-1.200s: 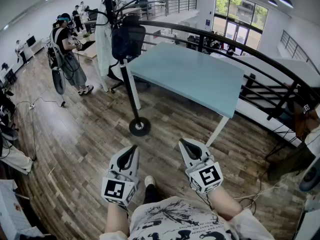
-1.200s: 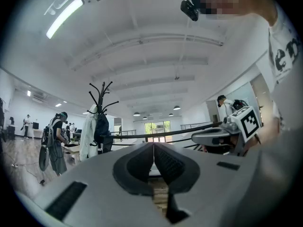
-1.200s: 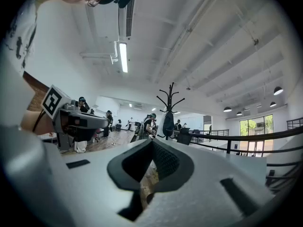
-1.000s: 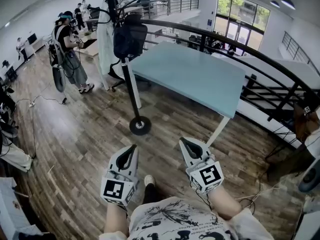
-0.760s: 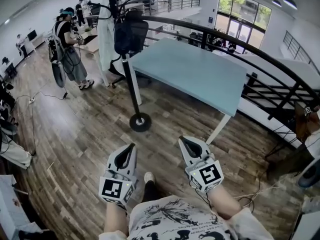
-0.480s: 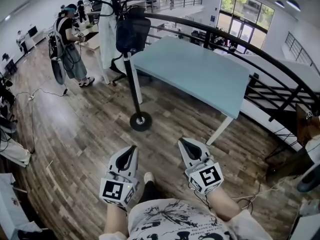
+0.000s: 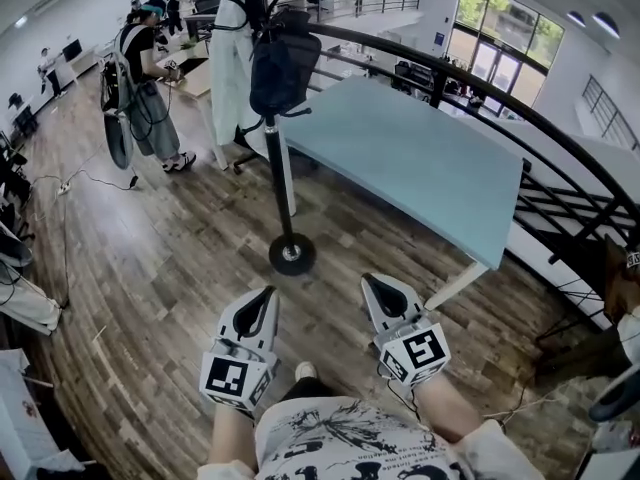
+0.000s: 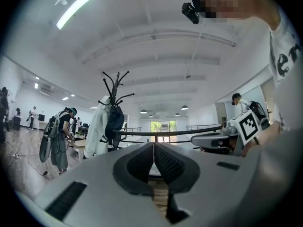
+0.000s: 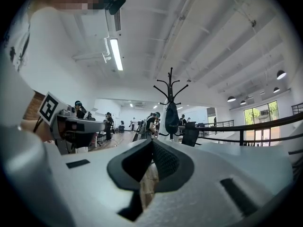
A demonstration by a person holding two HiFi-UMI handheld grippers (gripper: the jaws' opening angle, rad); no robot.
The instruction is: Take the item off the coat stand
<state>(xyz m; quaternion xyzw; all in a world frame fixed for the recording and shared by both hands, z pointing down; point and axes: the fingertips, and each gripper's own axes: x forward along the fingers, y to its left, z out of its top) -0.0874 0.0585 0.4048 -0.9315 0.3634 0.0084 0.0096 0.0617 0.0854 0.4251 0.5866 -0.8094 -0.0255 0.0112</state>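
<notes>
A black coat stand rises from a round base on the wood floor, ahead of me. On it hang a dark backpack and a white coat; both also show in the left gripper view, the backpack beside the coat, and the backpack in the right gripper view. My left gripper and right gripper are held low near my body, well short of the stand. Both are shut and hold nothing.
A light blue table stands right of the stand, with a curved black railing behind it. A person with a backpack stands at the far left among desks. Cables lie on the floor at left.
The view has shifted forward and the stand with its base now sits a bit nearer and more to the right. Both grippers stay in the same low pose, shut.
</notes>
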